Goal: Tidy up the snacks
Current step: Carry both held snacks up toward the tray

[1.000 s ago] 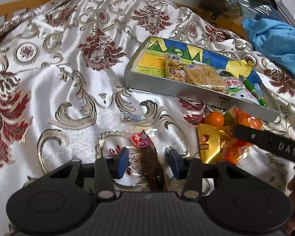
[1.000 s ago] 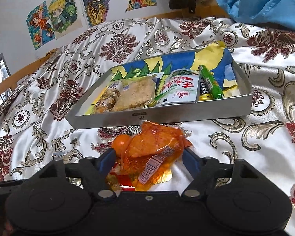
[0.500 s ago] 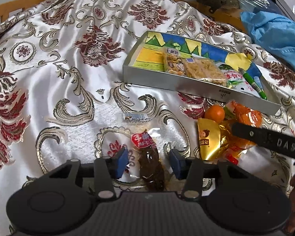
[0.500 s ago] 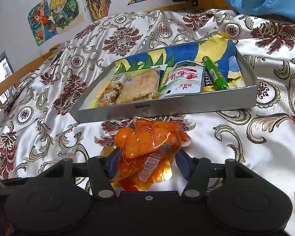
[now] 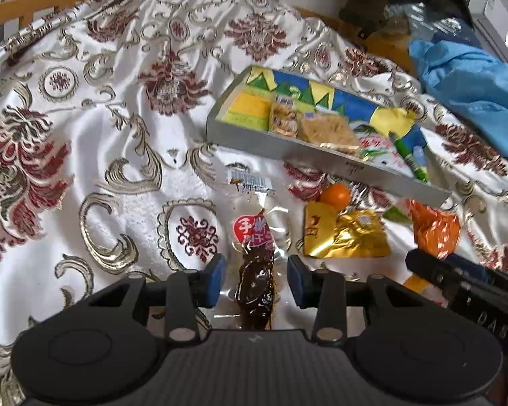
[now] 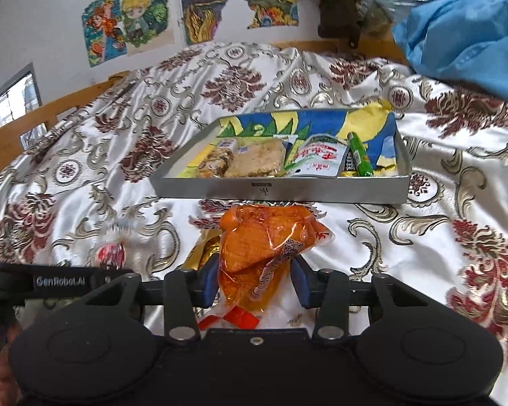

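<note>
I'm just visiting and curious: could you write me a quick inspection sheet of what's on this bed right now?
Surface: patterned bedspread.
Job's things: grey tray with several snacks inside; dark snack packet, orange packet, gold packet and small orange ball outside it.
Clutter: blue cloth.
Tongs: left tongs closing around the dark packet; right tongs closing around the orange packet.
Cables: nothing seen.
Surroundings: cartoon pictures on wall, wooden bed rail.

**Bright daylight, heavy fisheye curve**

You get bright, even daylight; the satin bedspread (image 5: 125, 155) shines with soft glare, shadows stay faint. Both views bow hard toward black corners. The window (image 6: 10, 101) at left blows out. Snack wrappers smear slightly with motion blur.
</note>
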Demonstrator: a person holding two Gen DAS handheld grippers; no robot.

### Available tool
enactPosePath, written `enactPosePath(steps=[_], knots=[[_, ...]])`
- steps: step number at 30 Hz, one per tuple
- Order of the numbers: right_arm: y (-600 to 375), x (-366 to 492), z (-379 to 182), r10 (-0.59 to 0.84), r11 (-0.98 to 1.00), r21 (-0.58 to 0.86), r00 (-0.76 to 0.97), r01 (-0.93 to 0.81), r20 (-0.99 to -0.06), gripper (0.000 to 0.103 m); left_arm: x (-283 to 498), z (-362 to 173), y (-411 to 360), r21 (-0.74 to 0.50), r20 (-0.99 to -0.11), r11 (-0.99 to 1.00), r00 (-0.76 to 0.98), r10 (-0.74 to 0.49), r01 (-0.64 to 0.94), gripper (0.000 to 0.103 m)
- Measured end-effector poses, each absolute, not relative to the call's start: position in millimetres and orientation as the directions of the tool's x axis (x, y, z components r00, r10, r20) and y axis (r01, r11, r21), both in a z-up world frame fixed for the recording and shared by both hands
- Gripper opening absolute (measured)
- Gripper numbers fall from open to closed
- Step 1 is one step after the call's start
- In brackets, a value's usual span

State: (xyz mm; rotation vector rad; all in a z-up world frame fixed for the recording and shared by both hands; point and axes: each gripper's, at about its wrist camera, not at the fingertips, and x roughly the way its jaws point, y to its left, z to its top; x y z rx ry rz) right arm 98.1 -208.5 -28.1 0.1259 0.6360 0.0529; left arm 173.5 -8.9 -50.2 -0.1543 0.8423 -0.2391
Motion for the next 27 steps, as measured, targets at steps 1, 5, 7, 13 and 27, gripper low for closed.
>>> enactPosePath(steps=[1,5,7,13,27], knots=[[-209,96,-26,0.090,0.991,0.134,0.804,-0.012,-0.588,0.045,172,-47,-9,-0.228,-0.716,0.962,0.644,-0.268,0.148,0.043],[-209,87,-17,0.095,0.989,0.144,0.806,-0.012,-0.585,0.045,167,-33,-6,-0.249,-0.700,0.958,0.658,-0.279,0.141,0.043],[-208,85,-10,0.095,0.990,0.140,0.810,-0.016,-0.578,0.045,167,-27,-7,-0.246,-0.690,0.958,0.668,-0.279,0.146,0.043],[-208,88,12,0.099,0.990,0.137,0.833,-0.028,-0.544,0.045,175,-2,-15,-0.237,-0.653,0.957,0.702,-0.285,0.168,0.043],[-219,185,53,0.091,0.995,0.083,0.894,-0.060,-0.439,0.045,279,50,-51,-0.166,-0.554,0.966,0.791,-0.258,0.199,0.043]])
